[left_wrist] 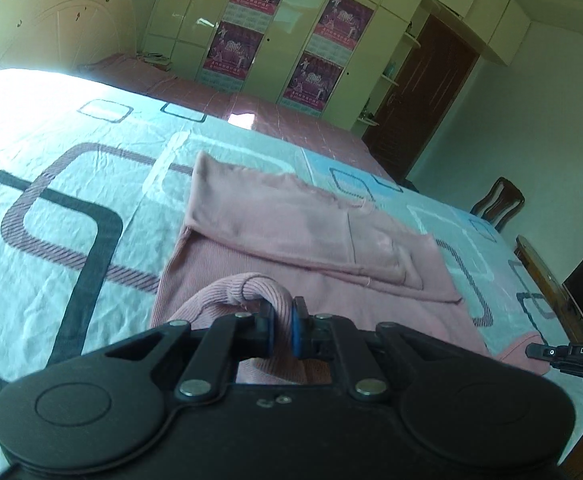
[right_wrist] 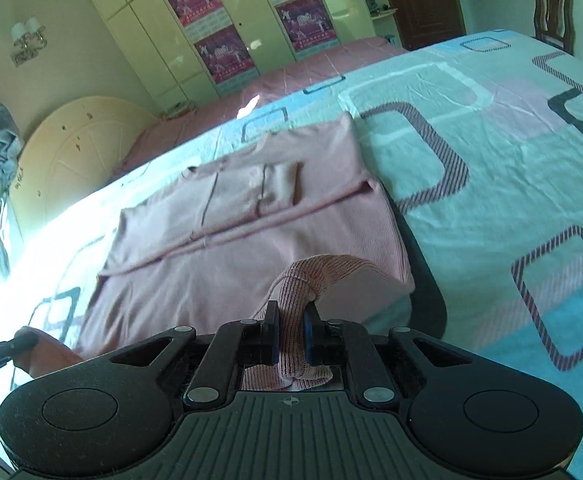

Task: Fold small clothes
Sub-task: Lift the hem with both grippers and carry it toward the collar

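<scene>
Left hand-held gripper: clenched on a bunched fold of the pink ribbed garment, cloth pinched between the blue pads and raised off the bed. Grip at the garment's near left corner, close to the near edge of the bed.

Garment: spread flat on the patterned bedsheet, partly folded already, a folded-in flap lying across its far half. Long axis running away from both grippers, toward the far edge of the bed and the wardrobe. Near hem running across, left to right, between the two grips. Far end flat, untouched, directly ahead of both sets of jaws.

Right hand-held gripper: clenched likewise on the same garment, at the near right corner, a ridge of ribbed cloth standing up between the pads. Tip of the opposite gripper visible at the left edge of the right wrist view, level with this one.

Assessment: both near corners held, both arms equally placed, neither nearer the far end. Coming move judged to be a carry of the near hem forward along the long axis, laid over the far half. Even travel required; uneven pull likely to skew the fold or drag the lower layer along the sheet.
</scene>
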Action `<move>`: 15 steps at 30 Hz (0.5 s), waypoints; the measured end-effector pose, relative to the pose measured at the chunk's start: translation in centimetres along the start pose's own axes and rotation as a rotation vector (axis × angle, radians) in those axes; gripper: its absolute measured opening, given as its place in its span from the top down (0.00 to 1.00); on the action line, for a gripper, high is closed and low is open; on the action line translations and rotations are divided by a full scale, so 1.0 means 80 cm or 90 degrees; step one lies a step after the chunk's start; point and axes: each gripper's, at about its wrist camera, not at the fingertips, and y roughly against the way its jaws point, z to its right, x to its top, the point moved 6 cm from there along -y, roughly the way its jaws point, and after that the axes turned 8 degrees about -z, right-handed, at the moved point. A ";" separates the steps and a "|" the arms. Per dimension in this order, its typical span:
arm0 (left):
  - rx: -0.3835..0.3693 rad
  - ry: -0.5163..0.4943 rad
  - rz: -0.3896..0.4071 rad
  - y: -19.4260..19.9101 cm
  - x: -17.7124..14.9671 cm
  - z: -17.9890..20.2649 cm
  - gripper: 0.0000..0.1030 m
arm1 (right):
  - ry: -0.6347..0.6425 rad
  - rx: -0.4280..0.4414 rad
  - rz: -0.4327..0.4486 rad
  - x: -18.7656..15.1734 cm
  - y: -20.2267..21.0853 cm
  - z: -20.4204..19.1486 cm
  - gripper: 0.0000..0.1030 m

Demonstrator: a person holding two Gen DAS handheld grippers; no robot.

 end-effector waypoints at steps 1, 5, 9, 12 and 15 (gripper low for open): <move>0.002 -0.001 0.012 -0.005 0.015 0.001 0.92 | 0.000 0.004 0.007 0.015 -0.004 -0.001 0.90; 0.016 -0.010 0.053 -0.024 0.063 0.006 0.92 | -0.002 0.019 0.026 0.072 -0.023 -0.006 0.90; 0.028 -0.018 0.071 -0.054 0.104 0.010 0.92 | -0.004 0.024 0.040 0.121 -0.048 -0.008 0.90; 0.038 -0.013 0.076 -0.082 0.130 0.009 0.92 | -0.020 0.031 0.048 0.158 -0.072 -0.003 0.90; 0.048 0.004 0.078 -0.115 0.160 0.005 0.92 | -0.037 0.031 0.051 0.193 -0.100 0.003 0.90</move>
